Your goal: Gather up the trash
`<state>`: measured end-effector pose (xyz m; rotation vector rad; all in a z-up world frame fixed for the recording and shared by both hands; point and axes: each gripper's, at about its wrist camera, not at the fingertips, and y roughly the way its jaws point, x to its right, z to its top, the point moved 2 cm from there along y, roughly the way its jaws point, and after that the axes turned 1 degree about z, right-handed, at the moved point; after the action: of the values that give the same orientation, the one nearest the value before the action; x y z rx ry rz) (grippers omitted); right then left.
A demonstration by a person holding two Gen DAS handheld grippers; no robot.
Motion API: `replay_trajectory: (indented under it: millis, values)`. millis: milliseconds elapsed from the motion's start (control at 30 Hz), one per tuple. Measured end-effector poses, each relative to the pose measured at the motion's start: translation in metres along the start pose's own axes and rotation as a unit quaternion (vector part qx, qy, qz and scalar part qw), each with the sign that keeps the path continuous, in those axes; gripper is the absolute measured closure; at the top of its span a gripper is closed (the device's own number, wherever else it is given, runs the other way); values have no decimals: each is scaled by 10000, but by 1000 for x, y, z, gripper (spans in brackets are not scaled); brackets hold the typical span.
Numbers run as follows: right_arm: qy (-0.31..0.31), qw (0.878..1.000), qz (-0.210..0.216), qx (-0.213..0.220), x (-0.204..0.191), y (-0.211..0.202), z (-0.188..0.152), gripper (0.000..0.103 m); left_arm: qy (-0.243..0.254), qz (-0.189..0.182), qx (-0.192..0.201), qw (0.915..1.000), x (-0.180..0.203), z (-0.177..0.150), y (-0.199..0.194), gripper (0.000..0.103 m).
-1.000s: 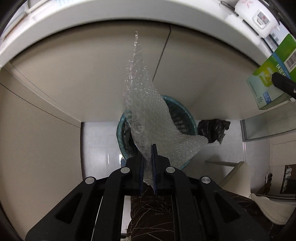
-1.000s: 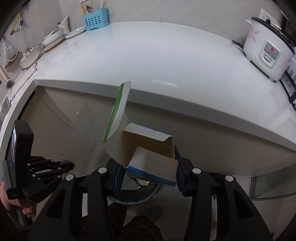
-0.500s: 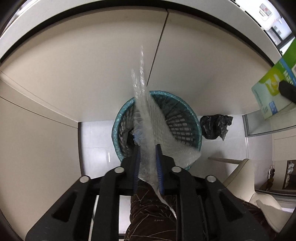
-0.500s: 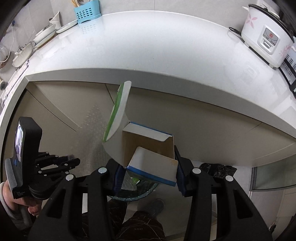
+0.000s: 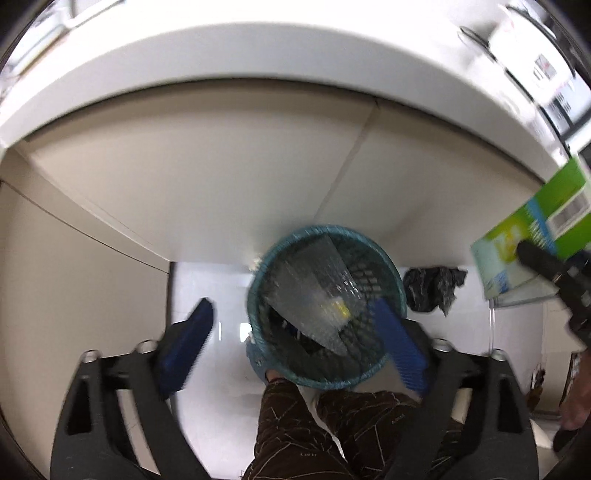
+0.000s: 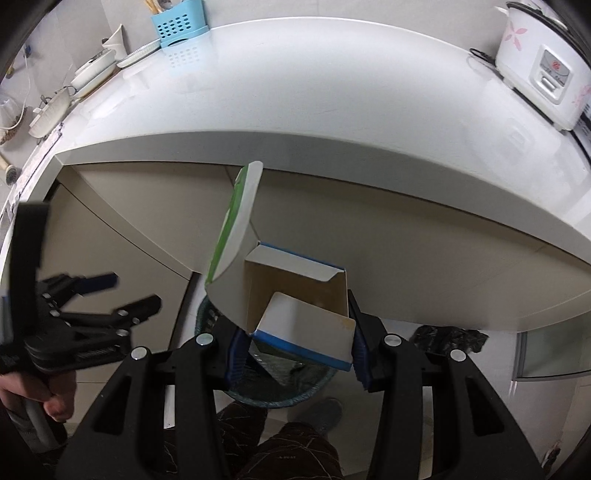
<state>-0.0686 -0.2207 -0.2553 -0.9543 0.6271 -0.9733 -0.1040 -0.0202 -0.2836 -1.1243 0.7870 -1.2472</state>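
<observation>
A teal mesh trash basket (image 5: 388, 258) stands on the white floor below the counter. A sheet of clear bubble wrap (image 5: 314, 291) lies inside it. My left gripper (image 5: 295, 339) is open and empty above the basket, its blue pads spread wide; it also shows in the right wrist view (image 6: 110, 291). My right gripper (image 6: 295, 350) is shut on an open cardboard box (image 6: 295, 295) with a green and blue print, held above the basket (image 6: 317, 384). The box also shows at the right edge of the left wrist view (image 5: 532, 229).
A white countertop (image 6: 332, 92) juts out over beige cabinet doors (image 5: 221, 166). A rice cooker (image 6: 535, 66), a blue utensil holder (image 6: 177, 26) and dishes (image 6: 92, 66) stand on it. A crumpled black bag (image 5: 432, 288) lies on the floor right of the basket. My legs (image 5: 314, 435) are below.
My left gripper opened and let go of the bubble wrap, which dropped into the basket. The left gripper tilted upward. The right gripper keeps its hold on the box and has sunk slightly.
</observation>
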Motion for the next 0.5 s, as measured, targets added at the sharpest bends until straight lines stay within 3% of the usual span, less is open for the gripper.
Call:
replay_trajectory:
  millis: [267,500]
  values:
    - [-34,9998,176,-82,-16,24,4,55,-55,168,29,9998,-24,12,-9,6]
    - [15,9998,157,-135,-16,27,5,41,31,200,-31,9998,-28,18,-11,6]
